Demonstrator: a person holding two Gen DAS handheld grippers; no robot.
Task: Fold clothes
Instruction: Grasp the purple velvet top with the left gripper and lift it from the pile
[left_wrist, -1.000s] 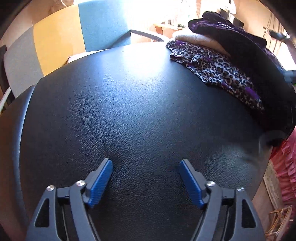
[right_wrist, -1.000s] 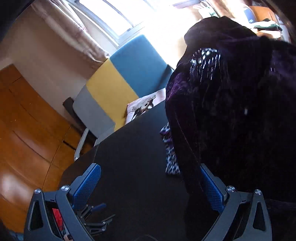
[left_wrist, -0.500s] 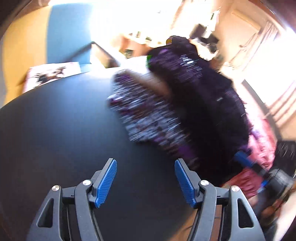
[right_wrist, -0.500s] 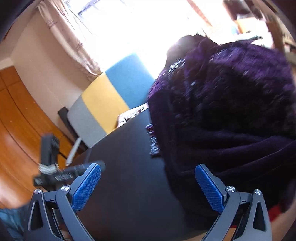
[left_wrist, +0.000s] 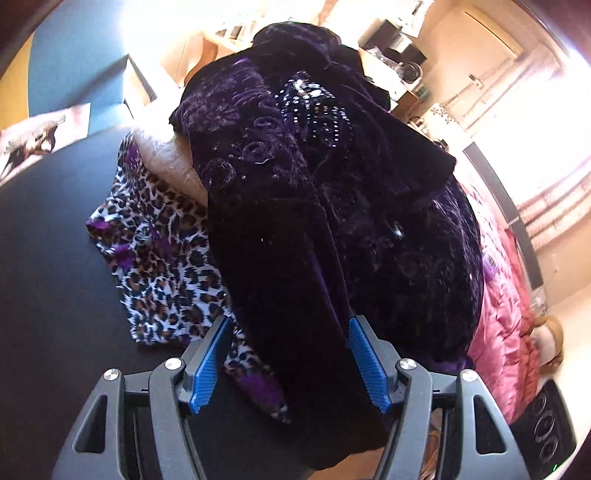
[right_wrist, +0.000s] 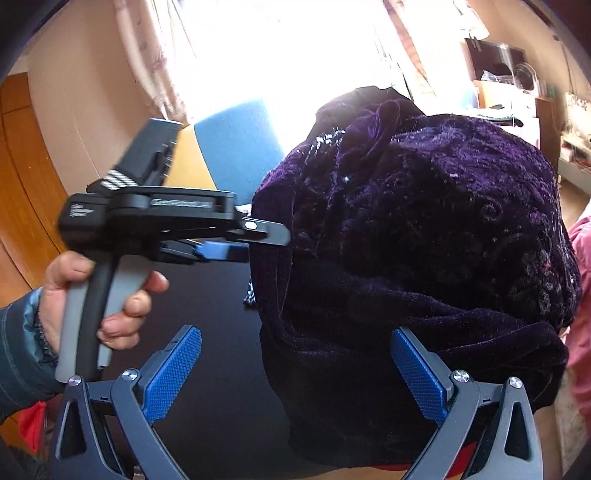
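Observation:
A dark purple velvet garment (left_wrist: 332, 206) with a beaded patch lies heaped on top of a pile on the black table (left_wrist: 48, 280). Under it are a cream piece (left_wrist: 166, 166) and a leopard-print garment (left_wrist: 162, 266). My left gripper (left_wrist: 288, 365) is open, its blue pads on either side of a hanging fold of the velvet. In the right wrist view the same velvet garment (right_wrist: 424, 240) fills the right side. My right gripper (right_wrist: 295, 369) is open, with the velvet's lower edge between its jaws. The left gripper (right_wrist: 255, 236) shows there, held by a hand and reaching the velvet's left edge.
A blue and yellow chair (right_wrist: 236, 147) stands behind the table. A magazine (left_wrist: 40, 133) lies at the far left. Pink fabric (left_wrist: 509, 325) hangs off the table's right side. A speaker (left_wrist: 546, 435) sits low on the right. Shelves and a bright window are behind.
My left gripper has swung right from the bare table to the pile and now straddles the velvet fold. My right gripper has moved closer to the velvet's lower edge.

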